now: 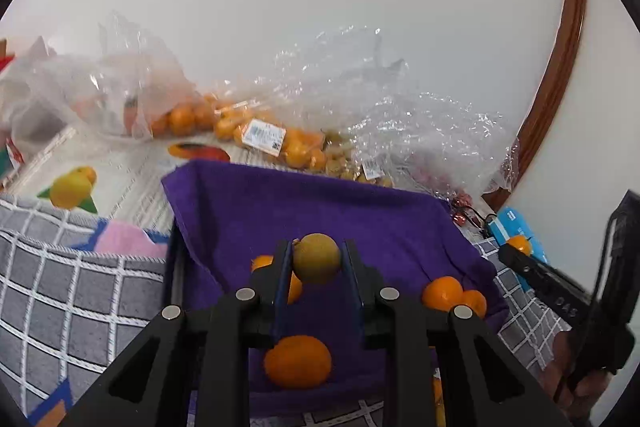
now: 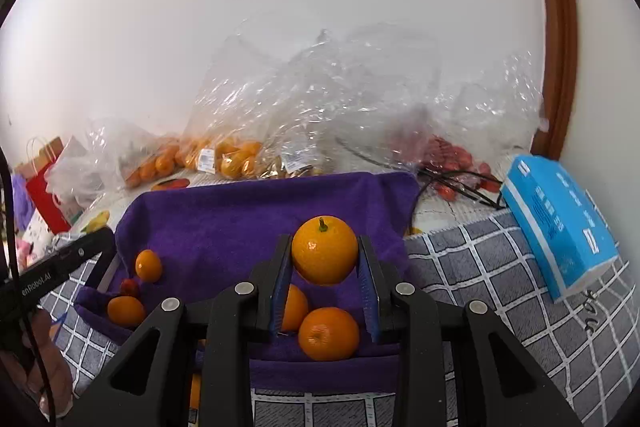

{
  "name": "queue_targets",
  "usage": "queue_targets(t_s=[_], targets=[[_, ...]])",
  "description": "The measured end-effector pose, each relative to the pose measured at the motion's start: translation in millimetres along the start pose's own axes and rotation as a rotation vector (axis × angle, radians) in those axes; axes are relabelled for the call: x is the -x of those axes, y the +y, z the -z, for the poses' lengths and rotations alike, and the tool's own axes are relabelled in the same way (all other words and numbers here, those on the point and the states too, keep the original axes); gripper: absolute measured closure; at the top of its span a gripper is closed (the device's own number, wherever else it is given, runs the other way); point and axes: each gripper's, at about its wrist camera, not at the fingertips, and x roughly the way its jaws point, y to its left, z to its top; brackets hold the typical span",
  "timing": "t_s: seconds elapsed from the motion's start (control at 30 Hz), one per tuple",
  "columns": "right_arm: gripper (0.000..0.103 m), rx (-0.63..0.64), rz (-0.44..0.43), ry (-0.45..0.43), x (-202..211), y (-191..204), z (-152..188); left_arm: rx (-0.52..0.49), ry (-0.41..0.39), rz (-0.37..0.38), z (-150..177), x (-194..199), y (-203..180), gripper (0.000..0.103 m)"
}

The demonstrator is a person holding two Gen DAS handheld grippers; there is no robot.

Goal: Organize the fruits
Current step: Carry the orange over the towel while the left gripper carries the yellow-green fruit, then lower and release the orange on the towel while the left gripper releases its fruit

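Even, bright indoor light; glare on plastic bags (image 2: 320,99) toward 12 o'clock; fisheye bending and black vignette at edges.

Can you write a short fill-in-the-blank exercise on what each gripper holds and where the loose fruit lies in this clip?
1. The left gripper is shut on a ____-coloured round fruit.
2. The right gripper is shut on an orange whose stem points ____.
3. The loose oranges below the grippers lie on a ____ cloth.
4. The box on the grey checked mat is ____.

Missing words: yellow-green; up; purple; blue
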Motion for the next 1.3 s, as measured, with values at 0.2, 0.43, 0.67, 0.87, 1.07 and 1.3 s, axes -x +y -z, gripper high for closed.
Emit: queue_targets(t_s=[0.2,0.43,0.67,0.87,1.07,1.3], targets=[[0.072,-0.015,0.001,0.051,-18.4,-2.0,6.4,0.0,0.026,-0.004,3.9,-7.2,-0.7,0.079],[0.072,-0.01,-0.008,0.105,-35.3,1.9,14.8,-0.005,0.066,-0.005,7.8,-15.9,-1.1,0.079],[0.072,-0.002,-0.015,0.124,-39.9,4.5,16.6,-0.012,0.095,-0.002,10.3,-22.4,-2.6,0.079],[0.072,-0.024,-0.008,0.123,-39.3,-0.8,15.0,-0.027,0.103,0.016,11.9,-23.7,-5.8,0.079],[0.072,0.009,0.037,0.139,-42.2,3.2,18.7,-0.026,0.113,0.019,12.8,-26.3,-5.2,0.079],[0.072,0.0,0.032,0.141,-39.8,0.3,18.5,-0.012,0.142,0.085,13.5,-28.8,-5.0,0.079]])
